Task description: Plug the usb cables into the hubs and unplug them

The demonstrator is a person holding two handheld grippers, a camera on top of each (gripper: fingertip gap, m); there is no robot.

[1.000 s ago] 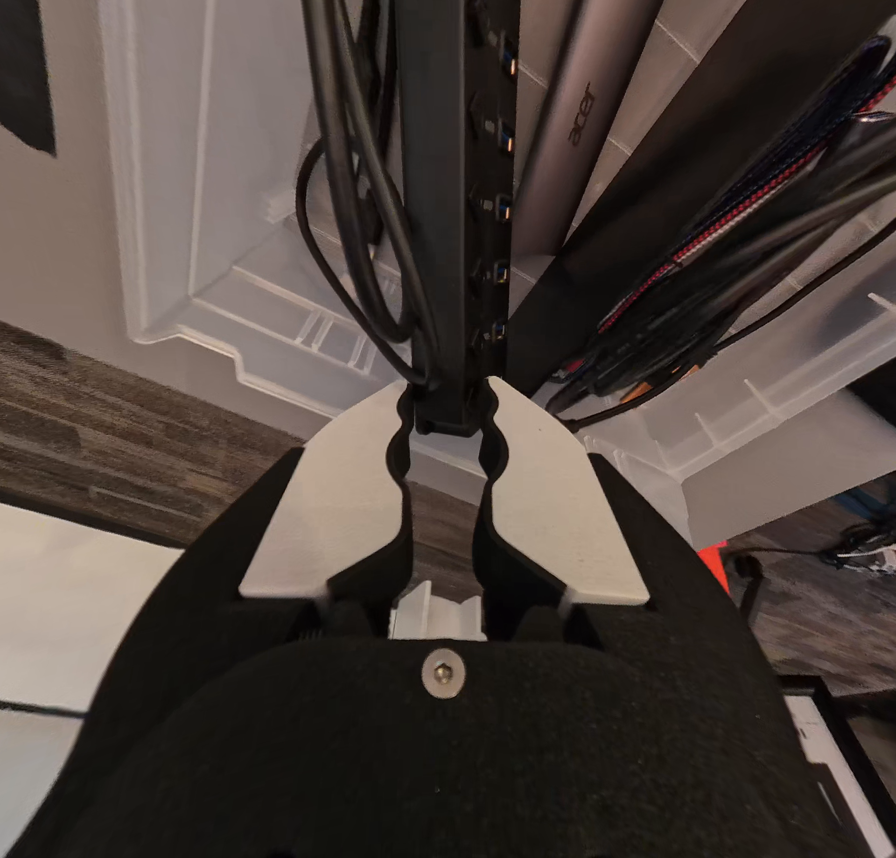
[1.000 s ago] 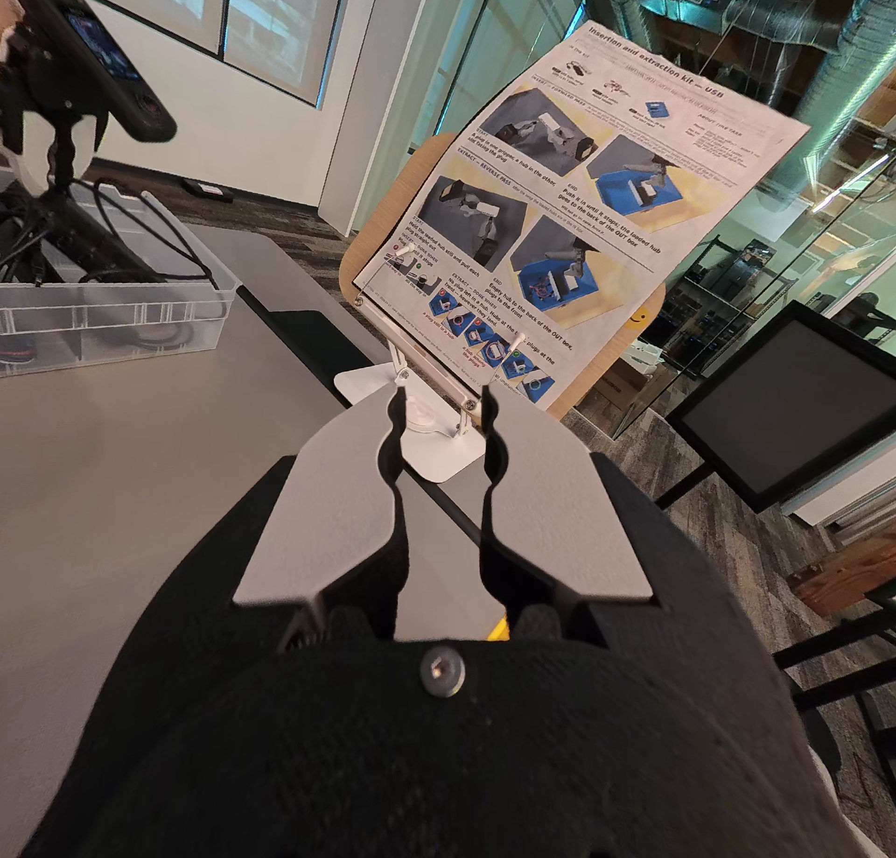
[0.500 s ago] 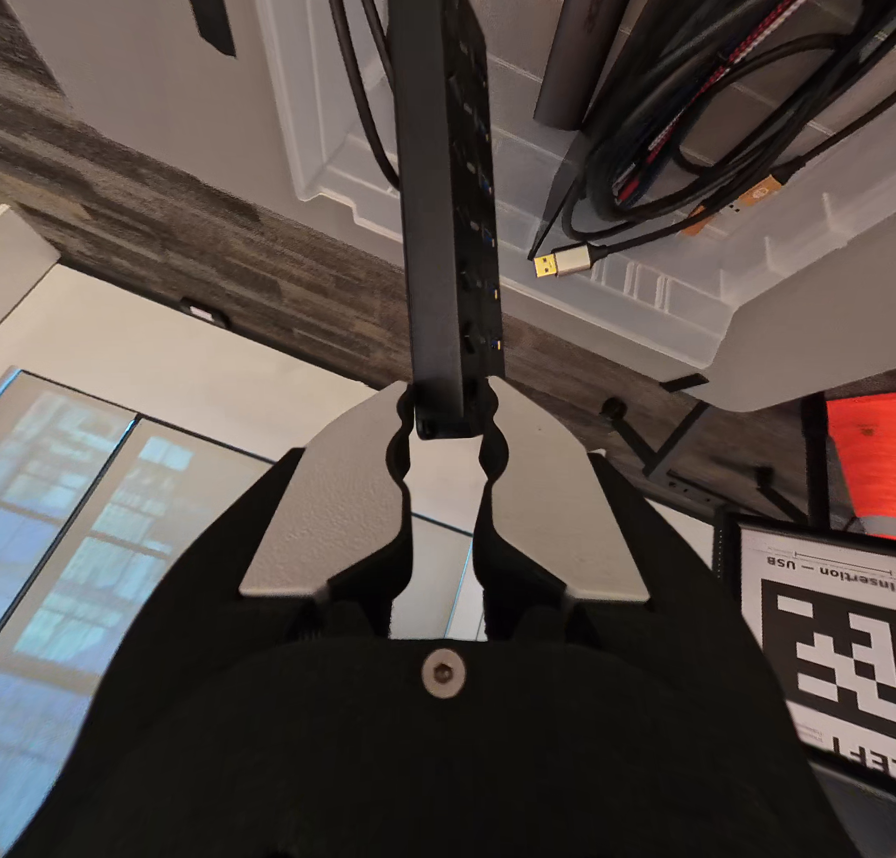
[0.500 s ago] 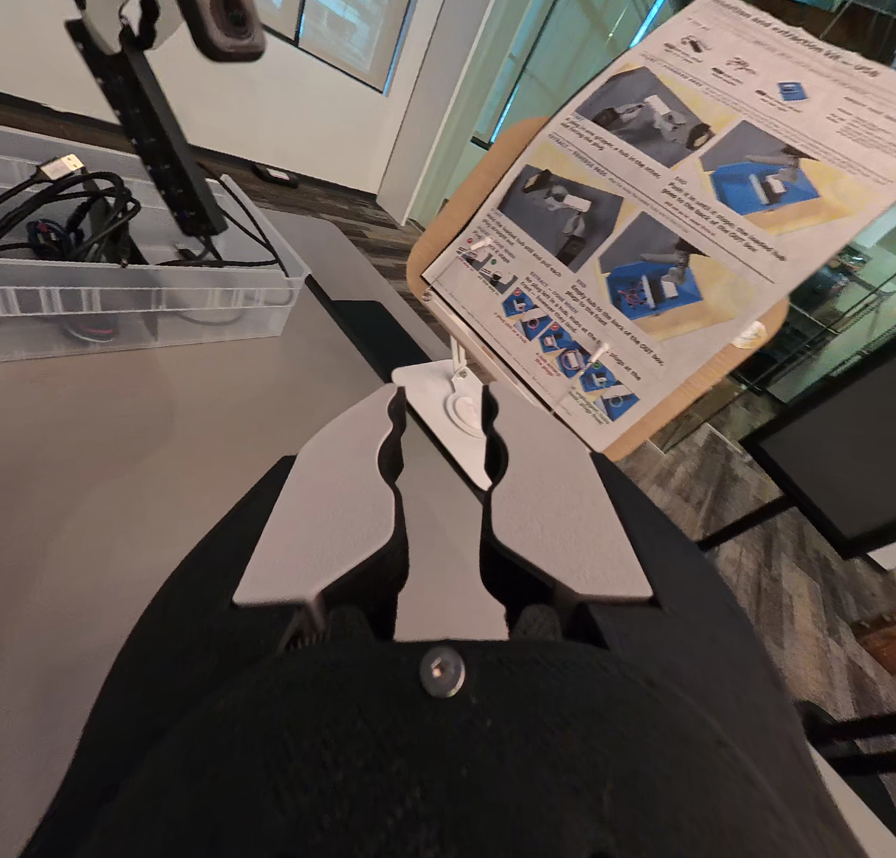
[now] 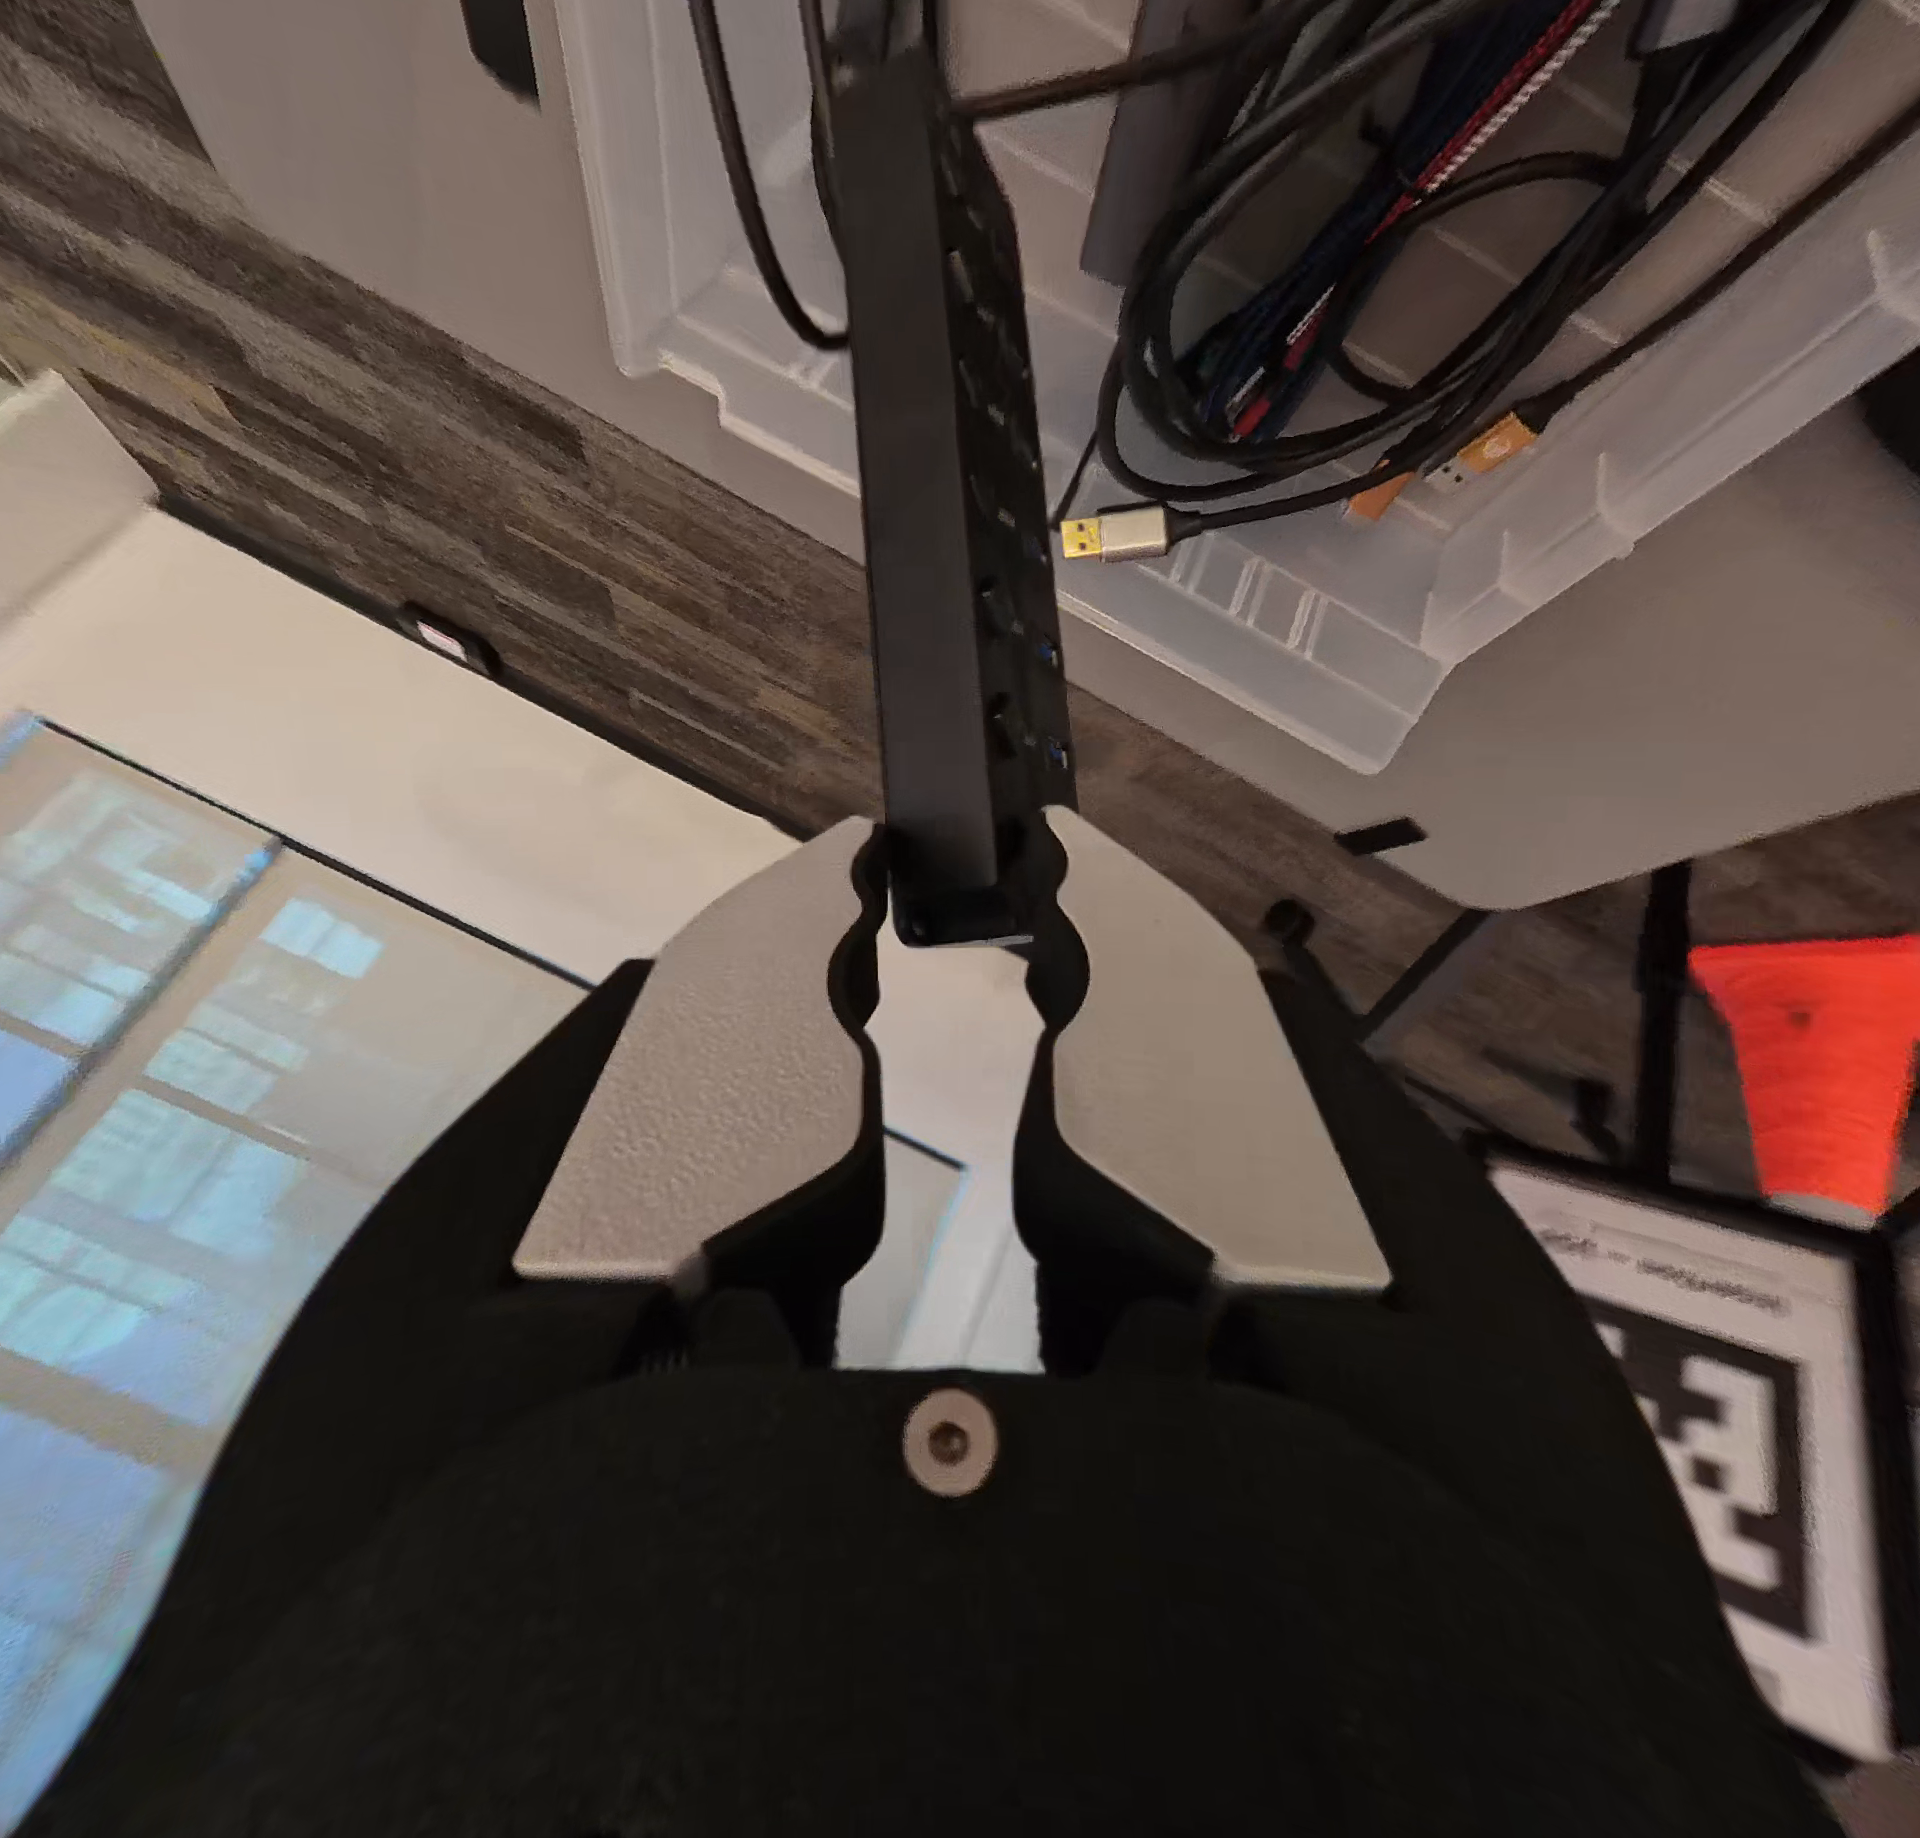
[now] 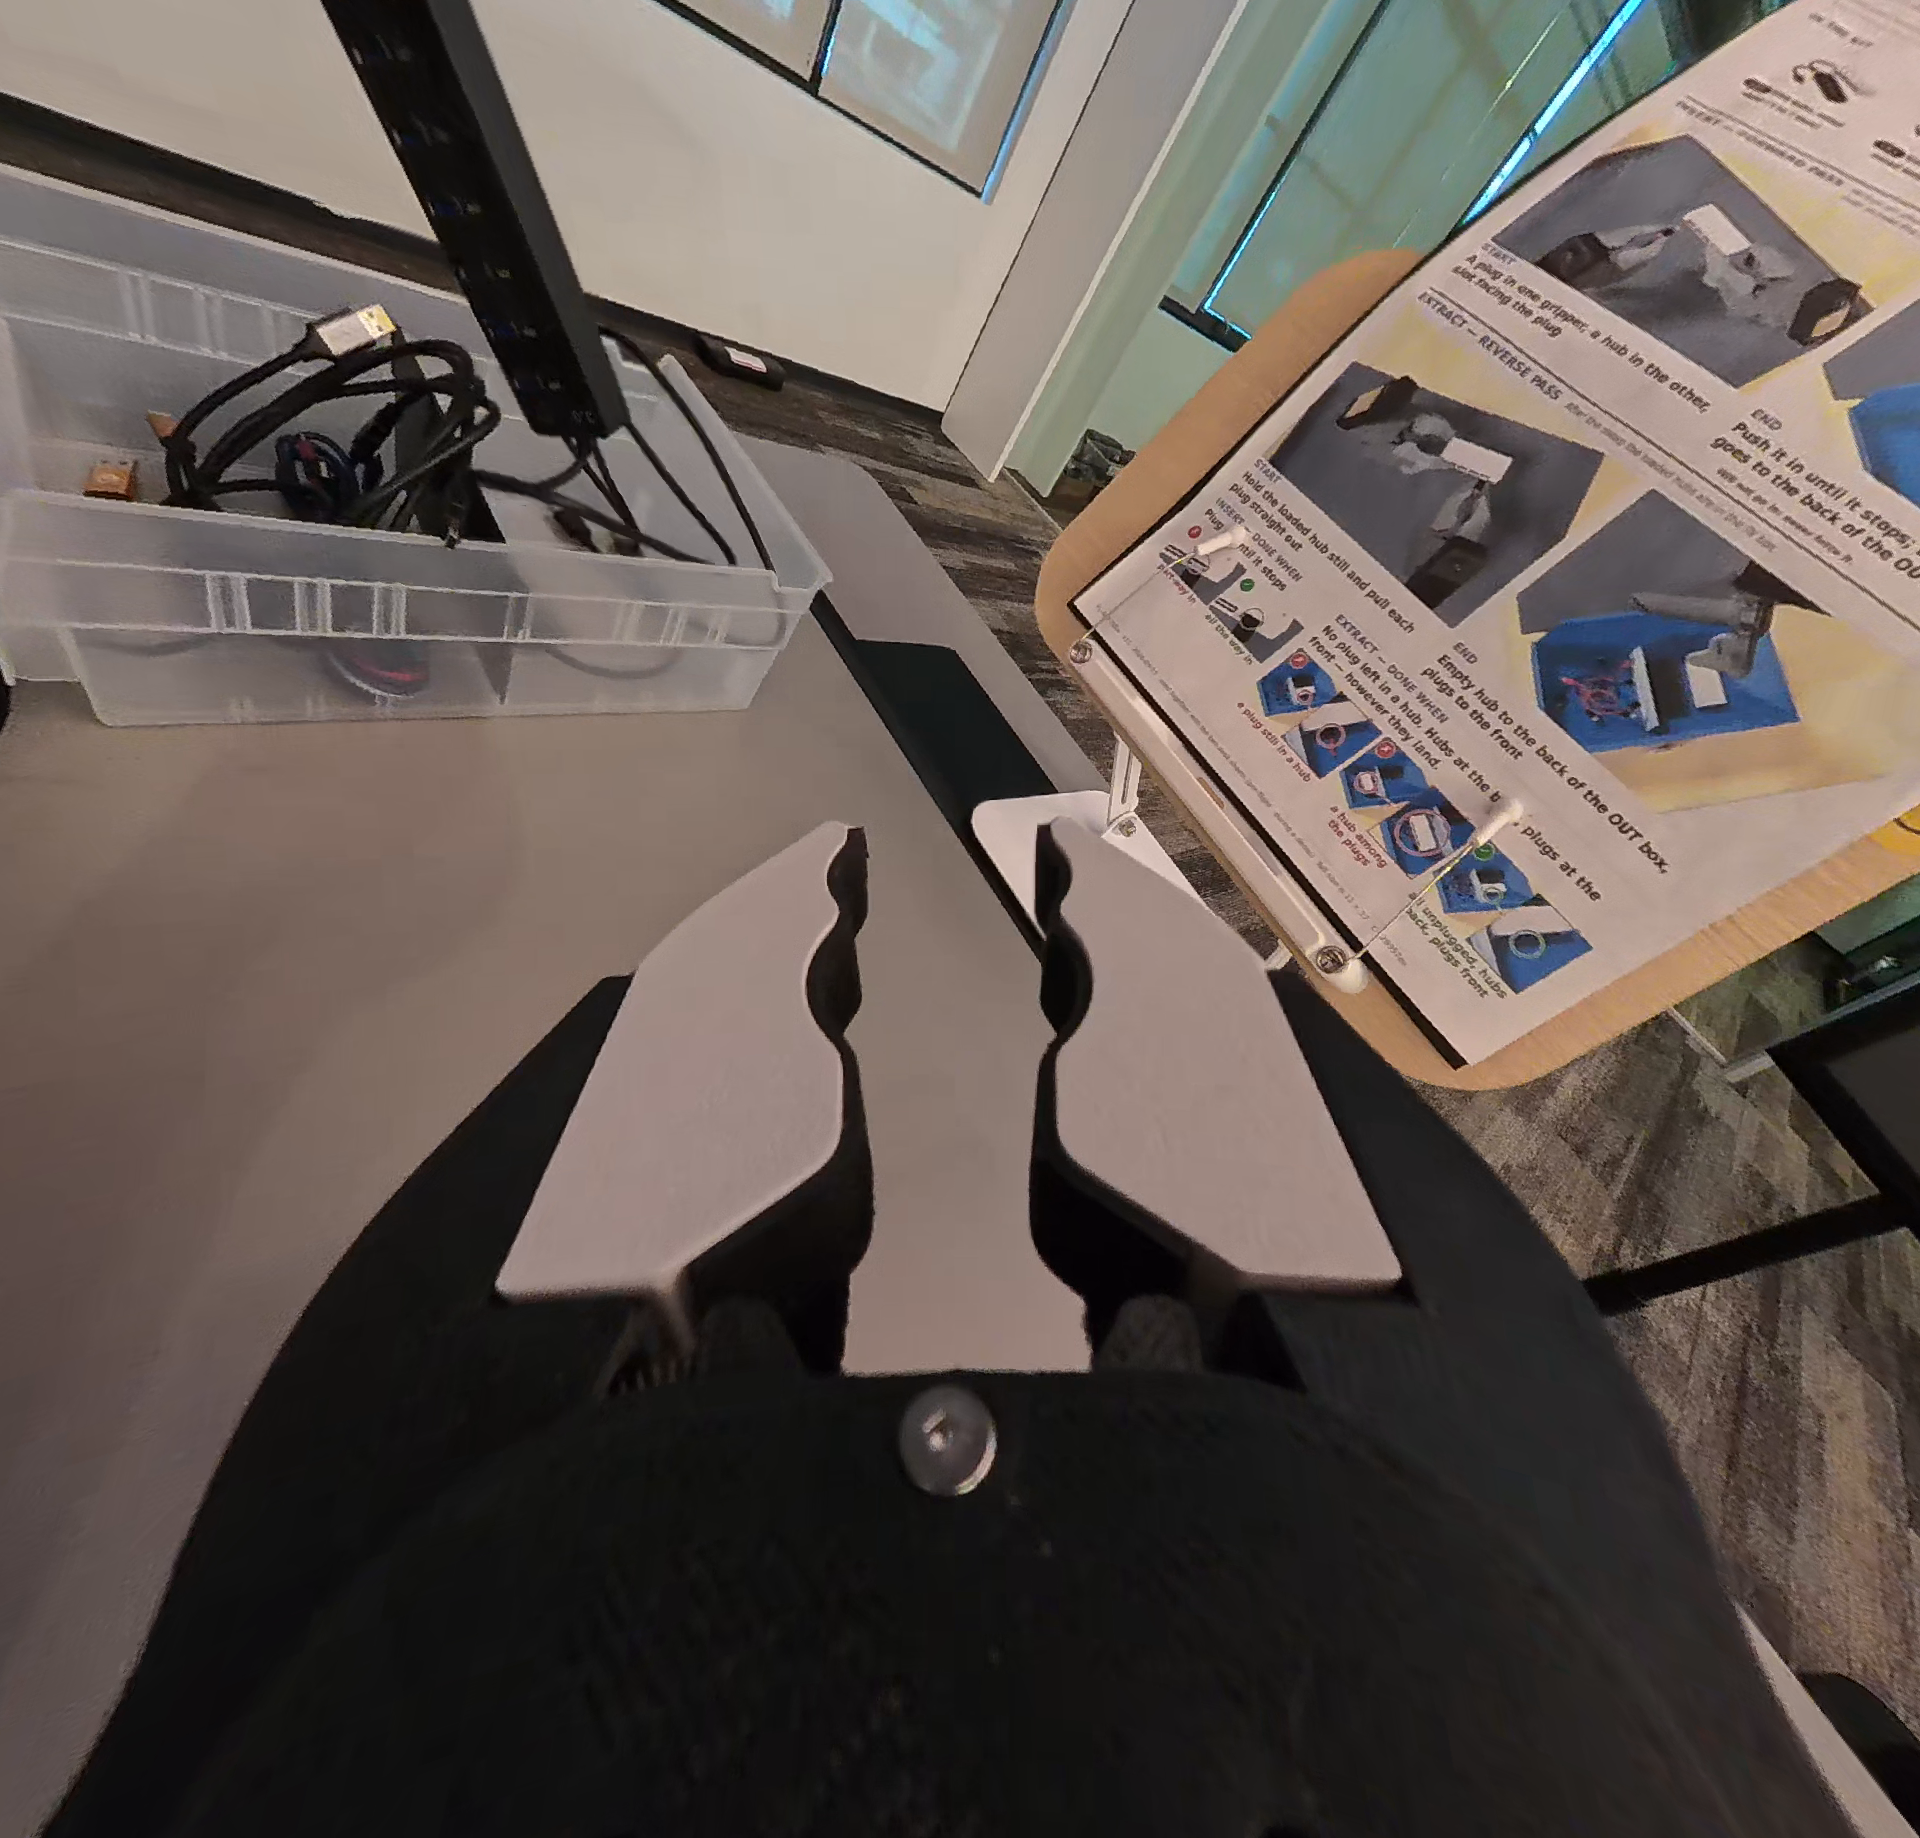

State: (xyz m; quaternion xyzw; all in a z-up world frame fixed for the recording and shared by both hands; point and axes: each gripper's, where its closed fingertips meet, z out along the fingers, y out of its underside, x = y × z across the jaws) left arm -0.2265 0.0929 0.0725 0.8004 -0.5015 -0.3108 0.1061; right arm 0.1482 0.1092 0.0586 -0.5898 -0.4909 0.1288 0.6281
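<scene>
An office with glass walls, white partitions and dark patterned carpet surrounds a grey table (image 6: pixel 312 957) that carries a clear plastic bin (image 6: pixel 416 625).

In the left wrist view the left gripper (image 5: pixel 961 889) is clamped on the near end of a long black USB hub (image 5: pixel 940 562), which runs up the middle of the frame toward the bin. Beyond it, upper right, lies a tangle of black cables (image 5: pixel 1403 261) with one gold-tipped USB plug (image 5: pixel 1112 538) sticking out just beside the hub's row of ports. The right gripper (image 6: pixel 945 853), low in the right wrist view, hangs over the bare table with its jaws apart and nothing between them.

The step in hand looks like bringing hub and plug together. To do it well, the hub should probably be held steady with its ports turned toward the free gripper, and the plug taken by its metal shell (not the cable), so that it goes in straight.

Only the right wrist view shows the hub hanging tilted above the bin, its lower end over the cables, and an instruction sheet (image 6: pixel 1558 541) on a stand at right. Only the left wrist view shows the grip itself.
</scene>
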